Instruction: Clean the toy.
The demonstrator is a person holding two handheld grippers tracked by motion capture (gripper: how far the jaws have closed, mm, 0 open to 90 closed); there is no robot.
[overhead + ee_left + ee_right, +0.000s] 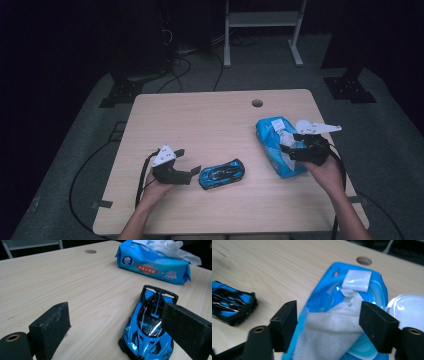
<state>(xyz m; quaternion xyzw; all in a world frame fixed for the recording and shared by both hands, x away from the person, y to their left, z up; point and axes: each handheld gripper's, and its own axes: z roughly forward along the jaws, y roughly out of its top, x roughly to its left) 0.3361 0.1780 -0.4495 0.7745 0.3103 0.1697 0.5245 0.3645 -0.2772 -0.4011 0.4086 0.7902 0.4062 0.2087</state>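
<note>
Your left gripper (189, 162) sits over the worktop (215, 115) near its front edge, toward the left side. Its two black fingers (51, 325) are spread wide apart and pinch nothing. A black cable (141, 180) hangs from it toward the front edge.

Just to the right of that gripper is the blue toy car (222, 173). It rests flat on its wheels near the front edge, about in the middle. In the left gripper view the car's nose points toward you, and one black finger hides part of the car's side. The other finger is well apart from the car, with bare wood between.

Farther right lies the blue pack of wet wipes (278, 145), near the right edge of the worktop. Its lid (405, 308) is flipped open and a white wipe (332, 332) sticks up out of the hole. Nothing lies between the car and the pack.

Your right gripper (291, 141) is over the pack. The wipe is right between its fingers (378, 325), which stand apart on either side of it. They do not look pressed on it yet.

A small round hole (257, 103) is in the worktop near the back edge, behind the pack. On the dark floor behind the table there are cables and a white frame (262, 30).
</note>
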